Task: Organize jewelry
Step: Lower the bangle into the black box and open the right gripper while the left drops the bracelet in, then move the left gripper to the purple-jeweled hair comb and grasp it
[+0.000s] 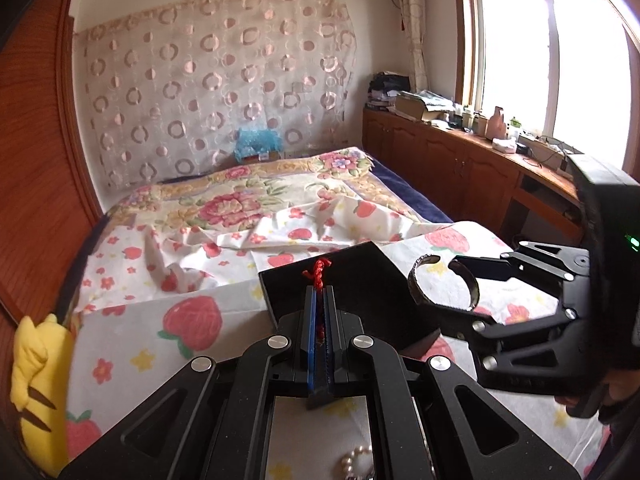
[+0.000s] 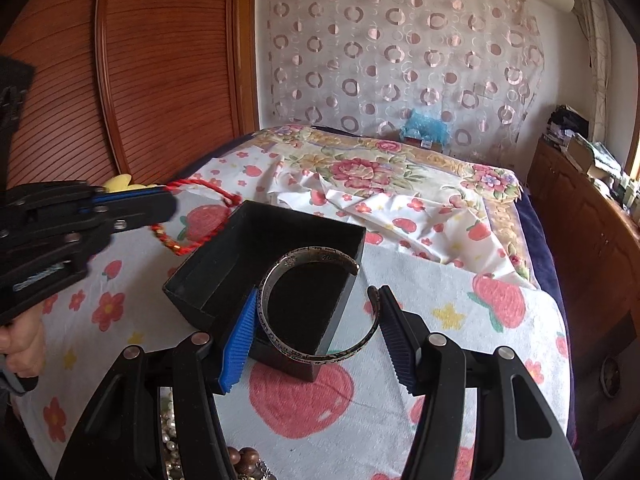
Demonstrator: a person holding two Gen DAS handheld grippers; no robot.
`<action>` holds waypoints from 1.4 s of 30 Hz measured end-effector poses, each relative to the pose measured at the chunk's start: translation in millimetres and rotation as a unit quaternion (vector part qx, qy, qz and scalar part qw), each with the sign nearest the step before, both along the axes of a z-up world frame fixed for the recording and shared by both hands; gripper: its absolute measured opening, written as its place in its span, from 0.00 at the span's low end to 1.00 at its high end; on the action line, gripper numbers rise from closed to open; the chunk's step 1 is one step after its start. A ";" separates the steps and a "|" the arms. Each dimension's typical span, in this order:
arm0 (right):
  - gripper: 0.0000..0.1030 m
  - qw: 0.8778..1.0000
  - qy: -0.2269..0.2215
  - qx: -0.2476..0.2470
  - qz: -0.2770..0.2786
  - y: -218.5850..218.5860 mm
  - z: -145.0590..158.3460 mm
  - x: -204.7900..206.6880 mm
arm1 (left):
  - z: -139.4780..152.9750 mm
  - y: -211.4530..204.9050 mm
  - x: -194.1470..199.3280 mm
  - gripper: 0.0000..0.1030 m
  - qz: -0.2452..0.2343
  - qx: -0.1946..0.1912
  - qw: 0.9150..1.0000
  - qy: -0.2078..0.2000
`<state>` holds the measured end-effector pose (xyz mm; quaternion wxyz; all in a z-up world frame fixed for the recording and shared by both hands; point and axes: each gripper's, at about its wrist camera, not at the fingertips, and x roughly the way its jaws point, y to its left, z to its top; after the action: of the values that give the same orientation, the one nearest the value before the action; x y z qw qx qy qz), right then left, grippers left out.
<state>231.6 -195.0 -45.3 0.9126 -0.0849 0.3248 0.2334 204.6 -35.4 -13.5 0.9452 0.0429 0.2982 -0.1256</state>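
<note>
Closest in, at the bottom of both wrist views, some beads [image 2: 240, 456] and pearls [image 1: 356, 460] lie on the bed, mostly hidden under the black arms, so it is hard to tell how many there are.

The left gripper [image 1: 319, 292] has its jaws pressed tight together on a red cord bracelet [image 2: 192, 216]. In the left view only a small red knot pokes out past the tips. In the right view the cord hangs as a loop just beside the corner of the black box [image 2: 224, 280].

The right gripper [image 2: 316, 320] has its jaws held wide, one pad on each side of a silver bangle [image 2: 320, 304], touching it. The bangle has a gap in it and tiny writing too small to read. It hangs above the open box, partly over the box's near wall.

The box sits on a white sheet [image 2: 420, 320] with red strawberries, stars and little flowers. The sheet is wrinkled farther back, where it meets a flowery blanket [image 1: 240, 200]. A yellow soft toy [image 1: 36, 392] lies at the left edge of the bed, cut off by the picture.

Beyond the bed hangs a lace curtain [image 1: 208, 80] with pink rings. A blue frilly thing [image 1: 256, 142] sits below it. On the left is a brown wooden door [image 2: 168, 64]. On the right a long wooden cabinet [image 1: 448, 152] carries boxes and bottles under a bright window [image 1: 540, 60].
</note>
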 end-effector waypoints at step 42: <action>0.61 1.000 -0.001 0.013 0.008 -3.8 -12.5 -72.9 | -53.7 42.1 -86.9 0.46 0.019 -0.005 0.999 0.046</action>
<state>158.7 -198.8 -57.8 0.9120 -0.0757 0.3199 0.2452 117.7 6.8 -67.2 0.9330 0.0268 0.3412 -0.1111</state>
